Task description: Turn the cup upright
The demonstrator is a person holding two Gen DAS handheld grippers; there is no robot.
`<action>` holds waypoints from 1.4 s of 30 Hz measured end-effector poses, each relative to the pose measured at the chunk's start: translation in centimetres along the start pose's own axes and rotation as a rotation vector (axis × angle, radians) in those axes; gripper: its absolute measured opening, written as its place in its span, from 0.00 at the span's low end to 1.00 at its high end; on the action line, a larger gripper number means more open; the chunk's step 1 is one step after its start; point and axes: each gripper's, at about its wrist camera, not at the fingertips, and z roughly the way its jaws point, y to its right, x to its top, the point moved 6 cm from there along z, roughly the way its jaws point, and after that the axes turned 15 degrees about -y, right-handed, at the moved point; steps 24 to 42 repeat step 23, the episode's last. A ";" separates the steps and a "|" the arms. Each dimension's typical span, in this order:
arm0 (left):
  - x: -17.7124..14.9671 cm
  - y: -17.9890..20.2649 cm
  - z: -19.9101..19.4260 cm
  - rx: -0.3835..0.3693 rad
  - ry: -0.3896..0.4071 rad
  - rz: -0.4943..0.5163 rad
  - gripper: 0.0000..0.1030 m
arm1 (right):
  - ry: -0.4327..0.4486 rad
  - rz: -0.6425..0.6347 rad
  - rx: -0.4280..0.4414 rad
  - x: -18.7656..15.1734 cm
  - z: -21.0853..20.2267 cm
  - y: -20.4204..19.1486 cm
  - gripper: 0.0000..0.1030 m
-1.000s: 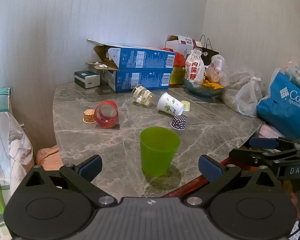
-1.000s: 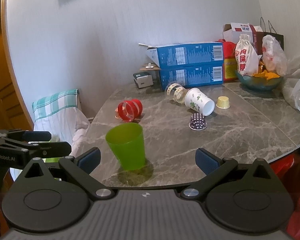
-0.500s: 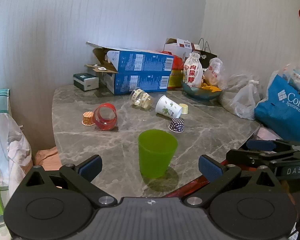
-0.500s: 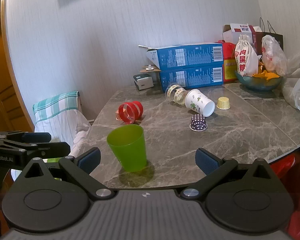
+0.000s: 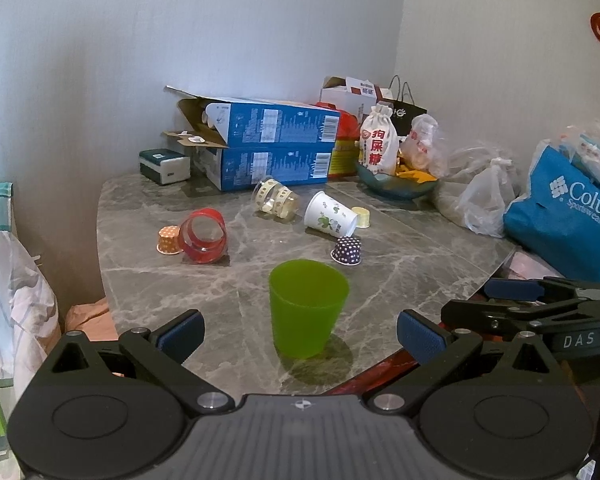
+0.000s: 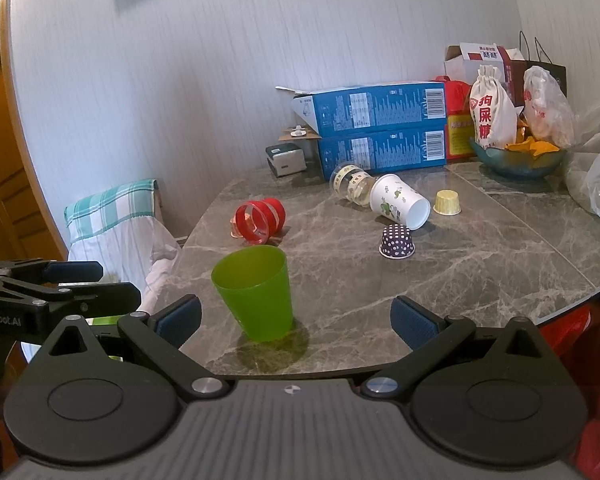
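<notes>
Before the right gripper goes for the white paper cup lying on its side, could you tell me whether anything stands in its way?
Yes: the small purple dotted cup sits upside down just in front of the white paper cup, toward the right gripper. The green cup stands left of that path.

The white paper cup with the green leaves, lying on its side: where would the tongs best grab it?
Probably across the middle of the white paper cup's wall, coming down from above. It lies on its side, mouth toward the right, with a clear patterned cup touching its base end, so the upper flanks look freest.
</notes>
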 end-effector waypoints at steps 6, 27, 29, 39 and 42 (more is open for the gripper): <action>0.0 0.1 0.0 -0.004 0.003 0.004 1.00 | -0.001 0.000 0.001 -0.1 0.0 0.0 0.99; 0.4 -0.5 0.4 -0.030 0.046 0.020 1.00 | -0.016 0.024 0.005 0.0 0.9 0.2 0.99; 0.4 -0.5 0.4 -0.030 0.046 0.020 1.00 | -0.016 0.024 0.005 0.0 0.9 0.2 0.99; 0.4 -0.5 0.4 -0.030 0.046 0.020 1.00 | -0.016 0.024 0.005 0.0 0.9 0.2 0.99; 0.4 -0.5 0.4 -0.030 0.046 0.020 1.00 | -0.016 0.024 0.005 0.0 0.9 0.2 0.99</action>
